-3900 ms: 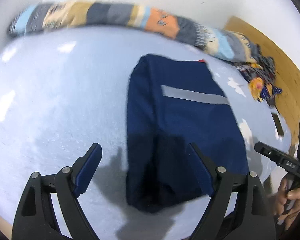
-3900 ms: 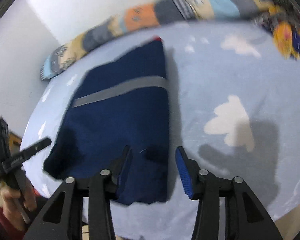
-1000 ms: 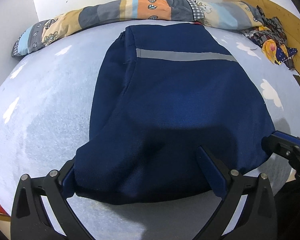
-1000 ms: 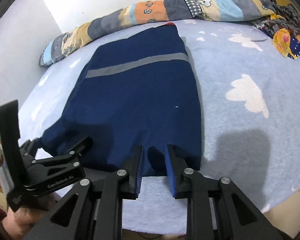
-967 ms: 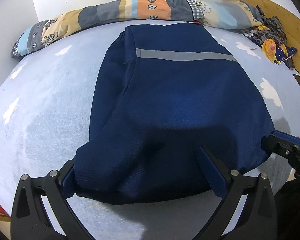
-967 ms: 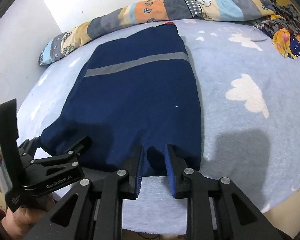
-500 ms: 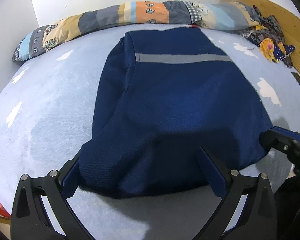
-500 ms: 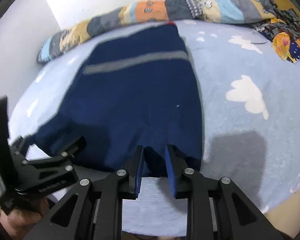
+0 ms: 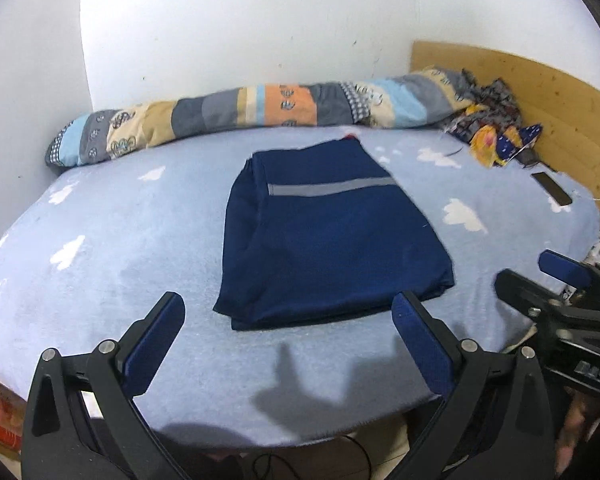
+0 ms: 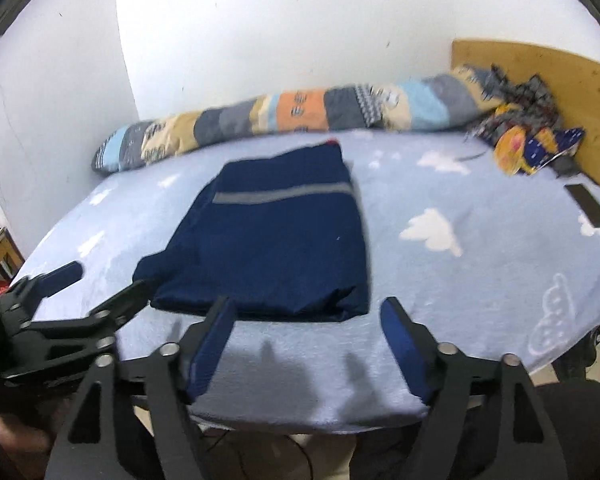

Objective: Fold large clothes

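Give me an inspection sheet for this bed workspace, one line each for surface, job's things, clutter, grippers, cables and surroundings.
Surface: light blue cloud-print blanket, bare around the garment.
Job's things: navy garment folded flat, grey stripe up.
Clutter: patchwork roll, colourful fabric heap, dark phone.
Grippers: left gripper open, empty; right gripper opening, nothing between its fingers.
Cables: dark cable under the bed edge.
Surroundings: white wall, wooden headboard.

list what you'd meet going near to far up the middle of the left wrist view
left gripper → bare blue blanket → folded navy garment with its grey stripe → patchwork bolster → white wall
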A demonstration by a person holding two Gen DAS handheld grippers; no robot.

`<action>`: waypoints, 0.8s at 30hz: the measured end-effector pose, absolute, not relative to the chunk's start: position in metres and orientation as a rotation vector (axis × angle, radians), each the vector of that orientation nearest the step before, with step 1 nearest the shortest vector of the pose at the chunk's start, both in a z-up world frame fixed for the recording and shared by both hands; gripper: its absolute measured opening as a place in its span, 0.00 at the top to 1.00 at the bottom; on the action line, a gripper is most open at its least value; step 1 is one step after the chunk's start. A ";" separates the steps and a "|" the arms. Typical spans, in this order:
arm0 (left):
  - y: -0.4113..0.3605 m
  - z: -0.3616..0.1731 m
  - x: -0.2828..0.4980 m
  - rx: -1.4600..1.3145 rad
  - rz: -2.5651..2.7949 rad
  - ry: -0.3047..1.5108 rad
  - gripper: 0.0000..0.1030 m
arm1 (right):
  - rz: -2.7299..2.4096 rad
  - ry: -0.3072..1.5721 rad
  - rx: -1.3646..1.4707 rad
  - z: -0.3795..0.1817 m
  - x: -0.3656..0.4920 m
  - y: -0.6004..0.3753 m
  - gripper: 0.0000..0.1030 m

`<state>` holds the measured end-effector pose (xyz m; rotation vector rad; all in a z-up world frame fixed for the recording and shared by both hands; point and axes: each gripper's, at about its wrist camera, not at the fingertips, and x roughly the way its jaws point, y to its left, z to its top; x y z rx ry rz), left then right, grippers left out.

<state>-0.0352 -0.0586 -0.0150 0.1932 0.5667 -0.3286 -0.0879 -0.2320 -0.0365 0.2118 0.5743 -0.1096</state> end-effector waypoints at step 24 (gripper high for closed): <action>-0.079 -0.015 -0.024 0.349 -0.206 0.656 0.00 | -0.167 0.670 0.123 -0.049 -0.068 -0.220 0.17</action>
